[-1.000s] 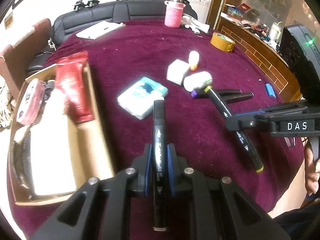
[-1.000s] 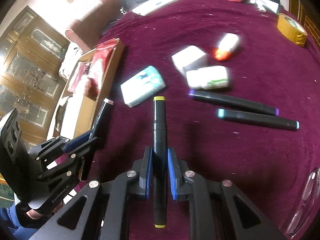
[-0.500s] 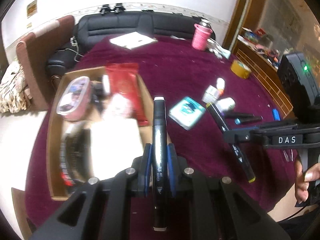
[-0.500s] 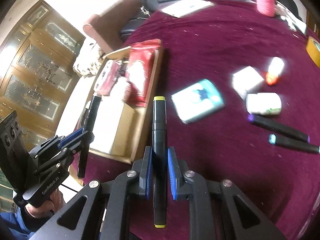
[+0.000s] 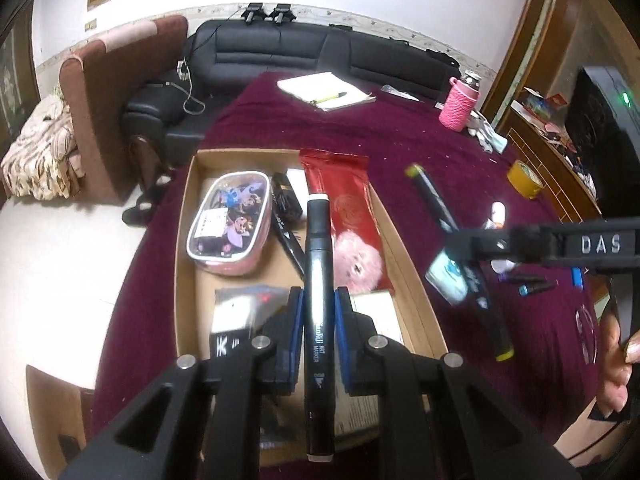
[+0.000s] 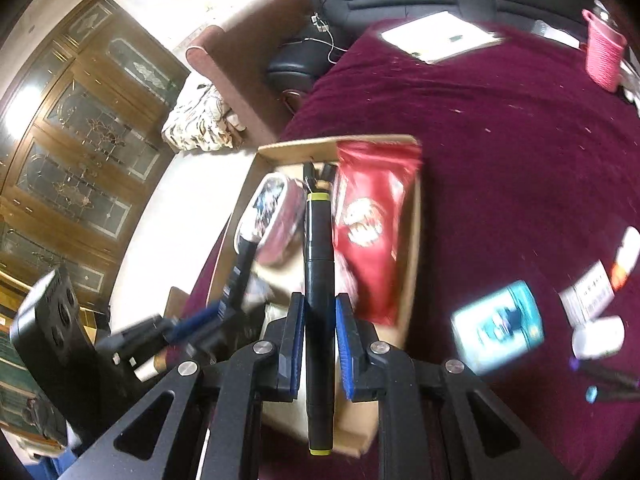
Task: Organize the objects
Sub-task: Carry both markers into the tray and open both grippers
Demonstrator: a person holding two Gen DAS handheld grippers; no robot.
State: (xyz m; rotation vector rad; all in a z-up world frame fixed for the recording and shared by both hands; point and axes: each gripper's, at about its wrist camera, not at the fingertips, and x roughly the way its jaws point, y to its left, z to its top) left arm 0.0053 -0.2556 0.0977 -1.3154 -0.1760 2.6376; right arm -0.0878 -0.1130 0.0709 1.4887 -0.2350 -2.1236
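My left gripper (image 5: 318, 312) is shut on a black art marker with a white cap (image 5: 318, 280) and holds it over the cardboard box (image 5: 182, 240). My right gripper (image 6: 319, 320) is shut on a black marker with yellow caps (image 6: 319, 264), also above the box (image 6: 296, 145). That marker and the right gripper (image 5: 464, 240) show to the right of the box in the left wrist view. The left gripper (image 6: 224, 308) with its marker shows at the left in the right wrist view. The box holds a pink pencil case (image 5: 230, 220), a red packet (image 5: 352, 220) and black pens.
On the maroon tablecloth (image 5: 400, 136) lie a teal tissue pack (image 6: 498, 326), small white bottles and a white box (image 6: 588, 294), two more markers (image 5: 528, 284), a yellow tape roll (image 5: 524, 179), a pink cup (image 5: 459, 106) and a notebook (image 5: 326, 90). A sofa and an armchair stand behind.
Both grippers have swung left with their markers, from above the loose items on the cloth to above the cardboard box. Both grips are unchanged.
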